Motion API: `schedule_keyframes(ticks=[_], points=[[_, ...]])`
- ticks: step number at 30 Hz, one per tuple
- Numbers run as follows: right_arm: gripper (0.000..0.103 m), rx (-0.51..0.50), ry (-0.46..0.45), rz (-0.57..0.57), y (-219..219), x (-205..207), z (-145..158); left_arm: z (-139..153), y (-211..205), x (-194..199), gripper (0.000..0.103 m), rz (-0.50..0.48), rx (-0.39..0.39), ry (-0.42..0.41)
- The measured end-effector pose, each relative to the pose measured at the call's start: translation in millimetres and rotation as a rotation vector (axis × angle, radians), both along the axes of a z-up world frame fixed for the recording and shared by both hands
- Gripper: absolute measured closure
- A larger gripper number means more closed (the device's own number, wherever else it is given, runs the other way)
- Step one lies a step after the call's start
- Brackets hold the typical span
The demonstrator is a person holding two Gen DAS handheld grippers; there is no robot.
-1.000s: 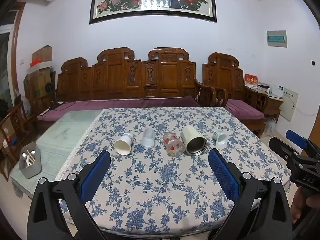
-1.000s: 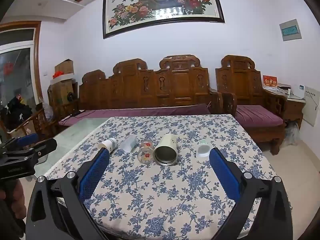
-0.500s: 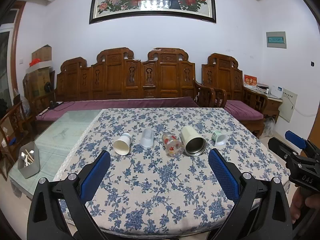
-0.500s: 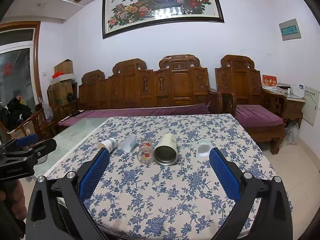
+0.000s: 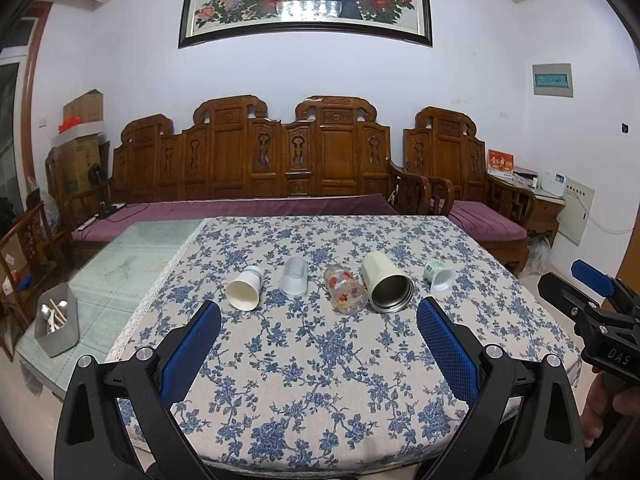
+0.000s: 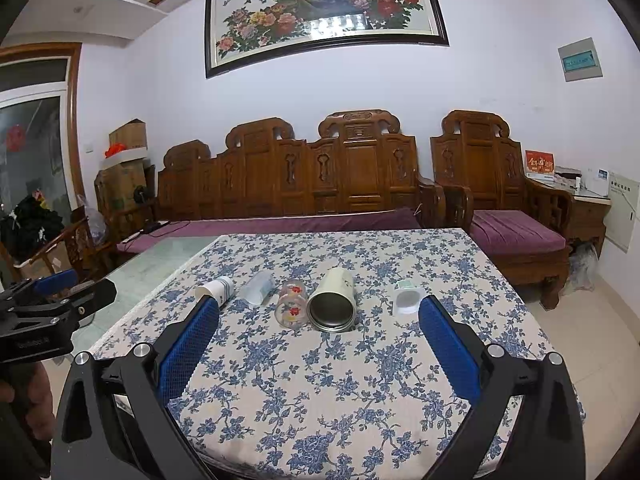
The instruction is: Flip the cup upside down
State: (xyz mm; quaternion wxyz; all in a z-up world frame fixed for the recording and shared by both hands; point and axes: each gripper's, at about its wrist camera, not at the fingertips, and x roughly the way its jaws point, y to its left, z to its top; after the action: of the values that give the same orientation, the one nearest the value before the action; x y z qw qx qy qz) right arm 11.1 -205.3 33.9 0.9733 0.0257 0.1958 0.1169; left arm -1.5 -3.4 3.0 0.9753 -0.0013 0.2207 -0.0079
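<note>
Several cups lie on their sides in a row on the flowered tablecloth (image 5: 320, 360): a white paper cup (image 5: 245, 289), a clear plastic cup (image 5: 295, 276), a glass with red flowers (image 5: 345, 289), a cream steel-lined mug (image 5: 386, 287) and a small green-and-white cup (image 5: 439, 276). The right wrist view shows the same row: paper cup (image 6: 216, 290), plastic cup (image 6: 259, 288), glass (image 6: 292, 304), mug (image 6: 334, 300), small cup (image 6: 408, 298). My left gripper (image 5: 318, 320) is open and empty, short of the row. My right gripper (image 6: 319, 320) is open and empty, short of the row.
A grey utensil holder (image 5: 56, 326) stands on the bare glass tabletop (image 5: 132, 256) to the left. Carved wooden sofas (image 5: 280, 168) with purple cushions stand behind the table. A side table (image 5: 548, 200) is at the right wall.
Both views have crept slightly back and upward from the table. The cups have not moved. Both grippers stay open.
</note>
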Motion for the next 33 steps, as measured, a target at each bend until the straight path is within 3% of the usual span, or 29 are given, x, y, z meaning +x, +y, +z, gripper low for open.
schedule_keyframes(ticks=[33], points=[[0.002,0.001,-0.002,0.005,1.4,-1.2,0.5,3.9,-3.0,-2.3,0.009,-0.010,-0.002,-0.004]])
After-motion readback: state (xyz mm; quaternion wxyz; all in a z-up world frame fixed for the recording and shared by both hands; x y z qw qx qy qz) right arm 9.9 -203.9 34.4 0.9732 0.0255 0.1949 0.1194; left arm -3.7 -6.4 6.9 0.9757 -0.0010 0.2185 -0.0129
